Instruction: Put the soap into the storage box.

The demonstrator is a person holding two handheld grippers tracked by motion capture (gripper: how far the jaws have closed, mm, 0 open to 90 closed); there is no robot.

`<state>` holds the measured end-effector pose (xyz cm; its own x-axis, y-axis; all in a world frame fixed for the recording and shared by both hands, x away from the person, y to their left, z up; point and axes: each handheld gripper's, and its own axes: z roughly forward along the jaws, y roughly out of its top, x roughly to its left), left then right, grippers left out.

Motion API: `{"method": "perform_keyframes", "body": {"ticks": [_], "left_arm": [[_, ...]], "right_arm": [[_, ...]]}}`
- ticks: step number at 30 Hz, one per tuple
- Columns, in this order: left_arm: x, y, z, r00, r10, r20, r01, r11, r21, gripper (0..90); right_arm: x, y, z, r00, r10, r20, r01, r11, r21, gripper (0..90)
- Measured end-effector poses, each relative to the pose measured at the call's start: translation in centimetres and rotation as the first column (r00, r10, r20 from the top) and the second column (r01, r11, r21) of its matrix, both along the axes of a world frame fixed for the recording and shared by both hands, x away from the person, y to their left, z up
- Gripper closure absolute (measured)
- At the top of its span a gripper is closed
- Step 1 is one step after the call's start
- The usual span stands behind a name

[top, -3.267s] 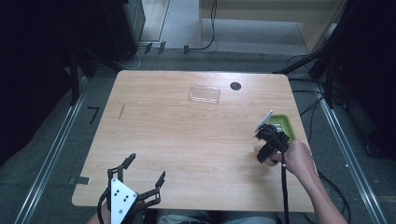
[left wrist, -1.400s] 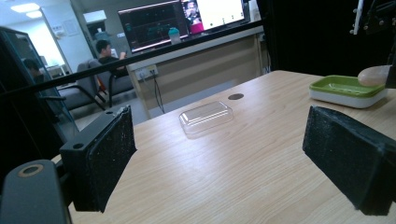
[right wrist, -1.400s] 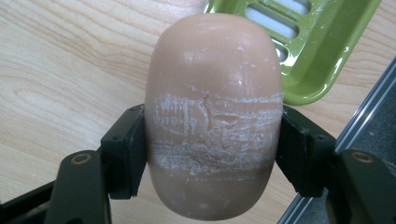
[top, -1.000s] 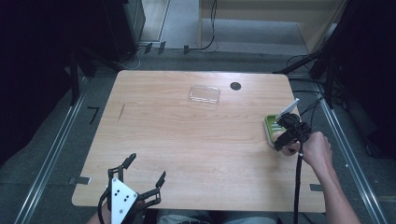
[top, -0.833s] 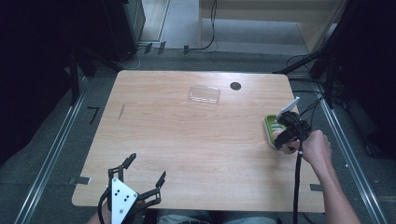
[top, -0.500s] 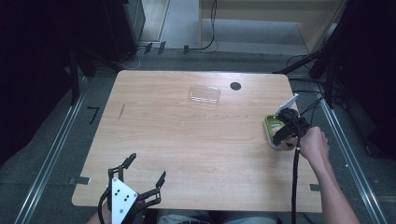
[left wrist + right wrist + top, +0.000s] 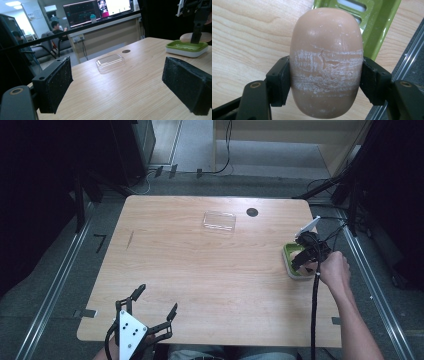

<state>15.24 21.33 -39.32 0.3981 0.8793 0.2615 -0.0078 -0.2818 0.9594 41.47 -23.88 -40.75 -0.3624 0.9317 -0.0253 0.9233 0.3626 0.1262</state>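
In the high view the right gripper [image 7: 306,254] sits over the green soap dish [image 7: 289,261] at the table's right edge, and its body and the hand [image 7: 334,270] behind it cover whatever is between the jaws; the dish's far side is also hidden there. The right gripper view settles it: the two black jaws are clamped on the flanks of a tan, oval bar of soap [image 7: 325,62], pads [image 7: 281,82] pressed against its scuffed white middle band. The bar's near end hides the ground directly below, so whether it touches anything cannot be told. Its long axis runs straight away from the gripper, across the line of the jaws, with the far rounded end pointing toward the slotted dish [image 7: 374,22], which is cut off at the top of that view.

The left gripper [image 7: 147,317] rests near the front left of the wooden table [image 7: 200,265], jaws spread wide with nothing between them. Beyond it lies a clear plastic lid [image 7: 110,62], well apart from the dish [image 7: 186,47].
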Motion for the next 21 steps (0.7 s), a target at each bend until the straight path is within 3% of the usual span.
{"method": "perform_keyframes", "body": {"ticks": [21], "left_arm": [[0.0, 0.0, 0.0, 1.0000, 0.002, 0.000, -0.002, 1.0000, -0.004, 9.9]], "right_arm": [[1.8, -0.7, -0.9, 0.9984, -0.056, 0.001, 0.056, 0.9975, 0.042, 33.4]]}}
